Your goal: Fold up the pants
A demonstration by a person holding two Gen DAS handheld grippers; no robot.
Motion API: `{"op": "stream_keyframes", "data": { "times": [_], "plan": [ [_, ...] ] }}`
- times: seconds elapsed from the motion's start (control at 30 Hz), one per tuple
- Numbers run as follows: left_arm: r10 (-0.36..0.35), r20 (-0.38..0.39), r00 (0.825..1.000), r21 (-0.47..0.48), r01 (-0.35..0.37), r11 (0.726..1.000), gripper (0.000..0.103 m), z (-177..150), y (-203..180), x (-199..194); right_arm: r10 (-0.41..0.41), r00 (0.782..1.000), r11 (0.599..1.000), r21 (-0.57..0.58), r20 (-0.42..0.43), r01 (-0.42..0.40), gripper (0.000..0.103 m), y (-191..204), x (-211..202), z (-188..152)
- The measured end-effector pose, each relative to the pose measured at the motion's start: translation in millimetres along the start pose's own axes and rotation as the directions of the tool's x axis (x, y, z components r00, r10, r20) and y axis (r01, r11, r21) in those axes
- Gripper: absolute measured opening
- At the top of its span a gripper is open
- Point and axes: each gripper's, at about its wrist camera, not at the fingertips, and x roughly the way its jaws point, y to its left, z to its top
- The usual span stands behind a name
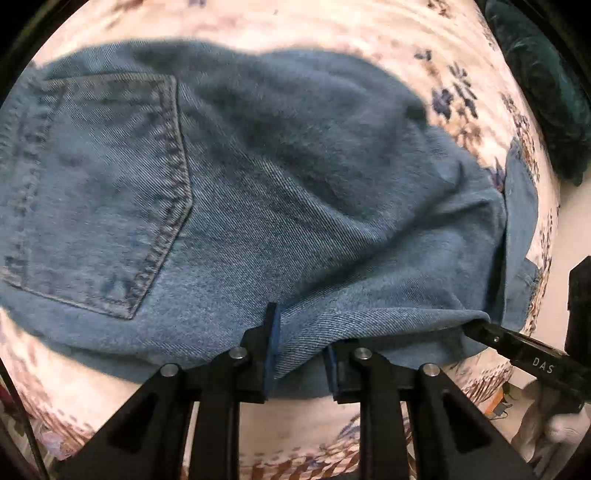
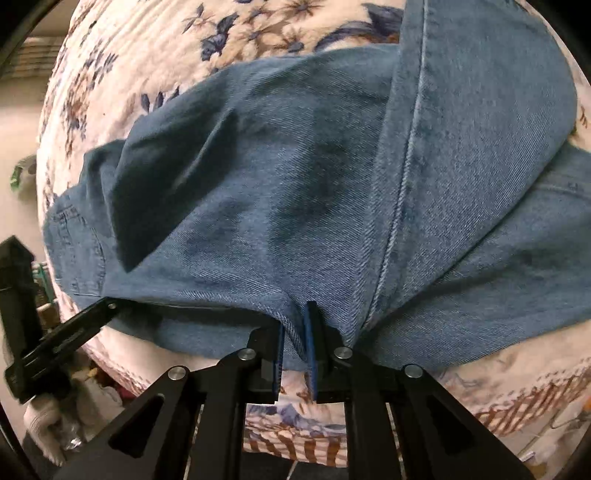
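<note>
Blue denim pants (image 1: 295,184) lie on a floral quilt (image 1: 332,22), with a back pocket (image 1: 99,184) facing up on the left. My left gripper (image 1: 303,350) is shut on the near folded edge of the denim, cloth bunched between its blue pads. My right gripper's tip (image 1: 480,328) pinches the same edge further right. In the right wrist view the pants (image 2: 277,203) spread ahead, a leg with a pale side seam (image 2: 402,184) draped across them. My right gripper (image 2: 294,347) is shut on the hem, and my left gripper (image 2: 110,304) holds the edge at the left.
The quilt (image 2: 129,55) covers a raised bed whose edge falls away just below both grippers. A dark green cushion (image 1: 546,92) sits at the far right. White-gloved hands (image 1: 554,424) (image 2: 40,417) hold the grippers. Clutter (image 2: 22,177) lies on the floor to the left.
</note>
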Motion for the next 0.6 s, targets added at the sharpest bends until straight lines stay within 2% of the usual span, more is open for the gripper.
{"op": "stream_keyframes", "data": {
  "times": [0.07,0.13,0.17,0.2,0.23,0.27,0.33,0.4,0.47,0.6],
  "plan": [
    [0.050,0.015,0.999,0.027,-0.051,0.998,0.024,-4,-12,-12,-0.027,0.999,0.999,-0.021,0.026,0.028,0.014,11,-8,-6],
    [0.114,0.054,0.992,0.070,-0.118,0.991,0.037,-9,-23,-19,-0.057,0.997,0.998,-0.032,0.049,0.058,0.027,22,-17,-13],
    [0.153,0.070,0.986,0.095,-0.159,0.983,0.050,-13,-30,-22,-0.057,0.997,0.998,-0.032,0.048,0.059,0.049,28,-20,-17],
    [0.171,0.079,0.982,0.104,-0.178,0.978,0.069,-17,-32,-25,-0.043,0.998,0.998,-0.038,0.045,0.045,0.086,35,-22,-22],
    [0.187,0.095,0.978,0.103,-0.196,0.975,0.077,-21,-36,-29,-0.043,0.998,0.998,-0.040,0.047,0.045,0.101,41,-25,-26],
    [0.199,0.109,0.974,0.099,-0.210,0.973,0.086,-24,-38,-33,-0.062,0.996,0.997,-0.049,0.063,0.065,0.103,48,-28,-33],
    [0.233,0.138,0.963,0.094,-0.247,0.965,0.086,-29,-43,-43,-0.120,0.988,0.989,-0.075,0.095,0.128,0.103,62,-36,-39],
    [0.255,0.161,0.953,0.090,-0.272,0.958,0.087,-32,-47,-50,-0.210,0.968,0.972,-0.075,0.136,0.221,0.103,62,-49,-33],
    [0.262,0.198,0.945,0.082,-0.282,0.956,0.087,-33,-48,-59,-0.267,0.947,0.958,-0.053,0.179,0.280,0.103,59,-58,-38],
    [0.277,0.280,0.919,0.069,-0.307,0.949,0.087,-22,-28,-78,-0.307,0.930,0.950,-0.002,0.203,0.314,0.103,43,-72,-26]
  ]
}}
